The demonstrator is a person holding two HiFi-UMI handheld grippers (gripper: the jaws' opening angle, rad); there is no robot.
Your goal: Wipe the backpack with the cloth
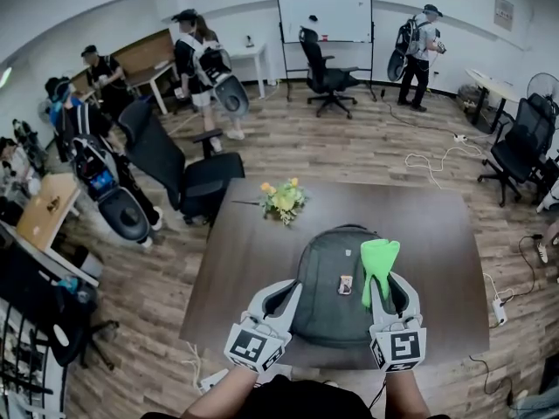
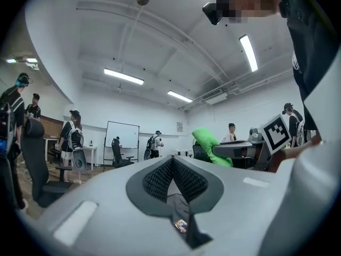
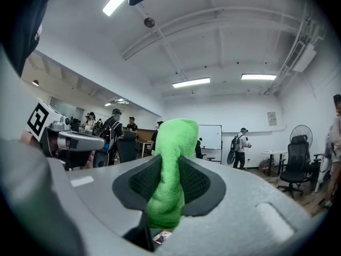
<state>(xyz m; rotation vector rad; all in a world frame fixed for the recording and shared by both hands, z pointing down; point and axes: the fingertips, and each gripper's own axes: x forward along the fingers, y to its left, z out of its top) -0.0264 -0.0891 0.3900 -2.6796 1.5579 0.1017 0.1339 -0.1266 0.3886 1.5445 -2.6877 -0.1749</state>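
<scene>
A grey backpack point(image 1: 327, 273) lies flat on the dark brown table point(image 1: 437, 234), with a small tag on its front. My right gripper point(image 1: 384, 279) is shut on a bright green cloth point(image 1: 379, 260) and is held over the backpack's right side. The cloth point(image 3: 169, 169) stands up between the jaws in the right gripper view. My left gripper point(image 1: 285, 291) is shut with nothing in it, raised over the backpack's left edge. In the left gripper view the closed pads point(image 2: 171, 180) point up into the room, and the green cloth point(image 2: 209, 144) shows off to the right.
A small bunch of yellow flowers point(image 1: 282, 199) stands on the table behind the backpack. Black office chairs point(image 1: 179, 168) stand to the left of the table. Several people with backpacks move about the room. A whiteboard point(image 1: 323, 11) is at the back wall. Cables point(image 1: 437, 160) lie on the floor.
</scene>
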